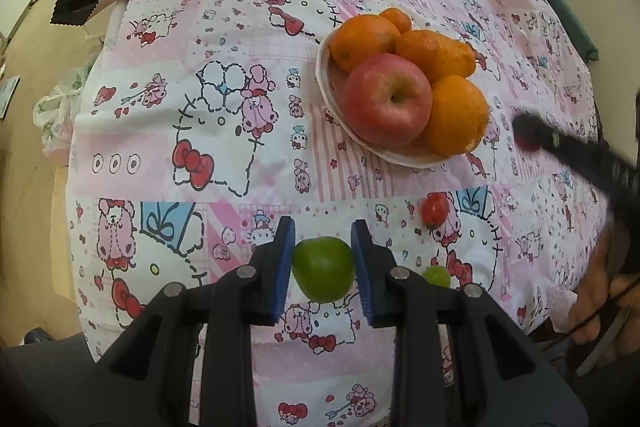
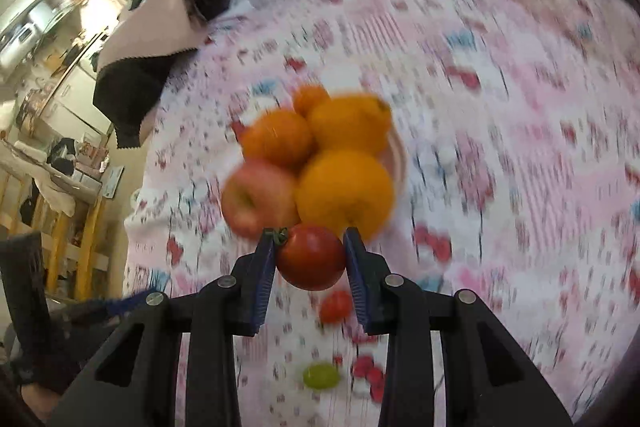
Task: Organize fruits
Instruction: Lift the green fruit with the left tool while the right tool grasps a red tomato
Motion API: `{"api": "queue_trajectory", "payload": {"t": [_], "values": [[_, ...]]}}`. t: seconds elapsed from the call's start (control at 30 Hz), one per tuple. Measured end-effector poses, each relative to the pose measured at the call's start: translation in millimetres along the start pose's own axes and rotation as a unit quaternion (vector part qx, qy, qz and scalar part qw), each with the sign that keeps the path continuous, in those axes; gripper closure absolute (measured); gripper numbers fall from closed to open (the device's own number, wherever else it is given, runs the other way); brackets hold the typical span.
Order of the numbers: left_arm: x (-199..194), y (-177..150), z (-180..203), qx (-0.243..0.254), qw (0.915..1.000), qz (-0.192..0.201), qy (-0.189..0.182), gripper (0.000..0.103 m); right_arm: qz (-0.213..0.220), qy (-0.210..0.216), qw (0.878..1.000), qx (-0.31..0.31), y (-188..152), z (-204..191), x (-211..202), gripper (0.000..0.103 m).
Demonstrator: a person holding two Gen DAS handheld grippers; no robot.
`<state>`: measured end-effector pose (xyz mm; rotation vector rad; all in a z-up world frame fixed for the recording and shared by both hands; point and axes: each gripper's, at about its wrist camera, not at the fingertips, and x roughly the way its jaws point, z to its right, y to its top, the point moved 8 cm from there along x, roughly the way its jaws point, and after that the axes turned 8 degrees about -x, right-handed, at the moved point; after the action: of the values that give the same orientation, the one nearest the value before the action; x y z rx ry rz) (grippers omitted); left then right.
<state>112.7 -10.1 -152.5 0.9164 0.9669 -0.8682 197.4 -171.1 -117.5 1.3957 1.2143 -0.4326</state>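
Clearly the heaped plate (image 1: 328, 95) is the worry: apple (image 1: 387, 99) and oranges (image 1: 456, 115) fill it, so anything added may roll off. The right gripper (image 2: 310, 259) clamps a red tomato (image 2: 311, 257) in its fingers; the left gripper (image 1: 323, 267) pinches a green fruit (image 1: 323, 269). A cherry tomato (image 1: 435, 209) and a green grape (image 1: 437, 275) lie loose on the tabletop (image 1: 200, 147) nearby.

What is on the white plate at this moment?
The white plate holds one red apple and four oranges, piled touching one another. Whatever lies beneath the pile is covered.
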Motion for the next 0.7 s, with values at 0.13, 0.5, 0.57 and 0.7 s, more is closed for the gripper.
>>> {"api": "queue_trajectory", "payload": {"t": [0.13,0.5,0.57,0.7], "values": [[2.4,4.0,1.2,0.001,1.0,-0.001,-0.002,0.078,0.011,-0.01,0.999,-0.045,36.7,-14.0,17.5,0.067],[-0.2,8.2,3.7,-0.028,0.9986,-0.025,-0.038,0.078,-0.038,-0.056,0.994,-0.09,45.3,-14.7,79.3,0.067],[-3.9,9.2,6.4,-0.027,0.9984,-0.023,-0.044,0.078,-0.036,-0.052,0.994,-0.088,45.2,-14.4,79.0,0.067],[-6.6,10.9,6.6,-0.031,0.9981,-0.022,-0.048,0.078,-0.035,-0.037,0.995,-0.084,44.1,-15.3,74.7,0.055]]}}
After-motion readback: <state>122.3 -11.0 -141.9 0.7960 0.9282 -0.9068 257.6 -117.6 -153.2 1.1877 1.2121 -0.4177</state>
